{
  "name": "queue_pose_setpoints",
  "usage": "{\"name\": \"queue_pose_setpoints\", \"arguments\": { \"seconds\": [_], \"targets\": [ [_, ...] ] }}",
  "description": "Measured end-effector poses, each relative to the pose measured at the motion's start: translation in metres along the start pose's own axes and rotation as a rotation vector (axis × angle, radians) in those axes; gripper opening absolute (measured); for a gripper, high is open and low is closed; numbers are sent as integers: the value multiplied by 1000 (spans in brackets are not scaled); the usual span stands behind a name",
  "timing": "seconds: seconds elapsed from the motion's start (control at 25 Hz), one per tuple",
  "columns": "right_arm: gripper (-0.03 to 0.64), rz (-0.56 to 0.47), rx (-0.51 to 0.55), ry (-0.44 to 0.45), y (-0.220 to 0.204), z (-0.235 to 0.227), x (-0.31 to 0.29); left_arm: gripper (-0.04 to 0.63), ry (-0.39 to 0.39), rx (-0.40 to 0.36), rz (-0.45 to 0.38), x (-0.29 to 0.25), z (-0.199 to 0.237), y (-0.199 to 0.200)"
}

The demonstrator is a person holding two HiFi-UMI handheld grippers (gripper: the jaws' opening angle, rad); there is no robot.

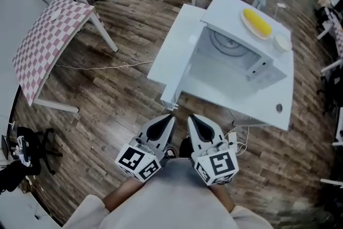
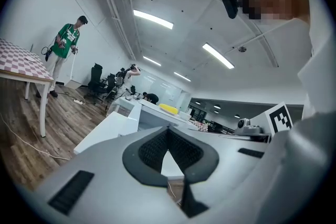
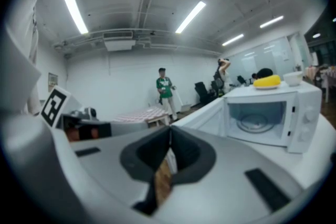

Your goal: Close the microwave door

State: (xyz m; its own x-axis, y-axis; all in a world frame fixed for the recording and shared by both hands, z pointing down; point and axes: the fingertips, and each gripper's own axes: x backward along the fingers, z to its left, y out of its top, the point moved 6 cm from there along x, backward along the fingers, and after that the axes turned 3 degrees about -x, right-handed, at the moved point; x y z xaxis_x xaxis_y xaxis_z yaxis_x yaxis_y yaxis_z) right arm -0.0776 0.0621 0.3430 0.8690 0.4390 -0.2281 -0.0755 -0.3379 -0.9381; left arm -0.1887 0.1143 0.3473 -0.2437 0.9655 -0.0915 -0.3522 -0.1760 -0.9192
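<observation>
Two grippers sit low in the head view, left gripper (image 1: 170, 118) and right gripper (image 1: 192, 118) side by side, both closed on nothing. The microwave (image 1: 252, 69) stands at about 1 o'clock from them on a white table (image 1: 281, 115), its door (image 1: 174, 53) swung wide toward 11 o'clock and a yellow item (image 1: 256, 22) on a plate on top. In the left gripper view the jaws of that gripper (image 2: 168, 129) meet at the tip, with the door (image 2: 107, 131) ahead at 11 o'clock. In the right gripper view the jaws of that gripper (image 3: 169, 131) are likewise together, and the open cavity (image 3: 257, 119) lies at 2 o'clock. The door is probably light, stiff and smooth, so no grasp is needed. A flat push on its outer face near the free edge should swing it, with a firm last press for the latch that does not shove the oven.
</observation>
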Motion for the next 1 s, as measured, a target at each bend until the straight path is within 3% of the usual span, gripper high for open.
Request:
{"name": "queue_pose_setpoints", "arguments": {
  "seconds": [0.44, 0.76, 1.0],
  "targets": [
    [23, 1, 15, 84, 28, -55, -27, 17, 66, -48, -28, -53, 1, 16],
    [23, 3, 46, 202, 37, -76, -41, 17, 226, -89, -106, -50, 17, 28],
    [23, 8, 40, 232, 42, -83, -47, 17, 323, -112, -104, -33, 36, 33]
  ]
}}
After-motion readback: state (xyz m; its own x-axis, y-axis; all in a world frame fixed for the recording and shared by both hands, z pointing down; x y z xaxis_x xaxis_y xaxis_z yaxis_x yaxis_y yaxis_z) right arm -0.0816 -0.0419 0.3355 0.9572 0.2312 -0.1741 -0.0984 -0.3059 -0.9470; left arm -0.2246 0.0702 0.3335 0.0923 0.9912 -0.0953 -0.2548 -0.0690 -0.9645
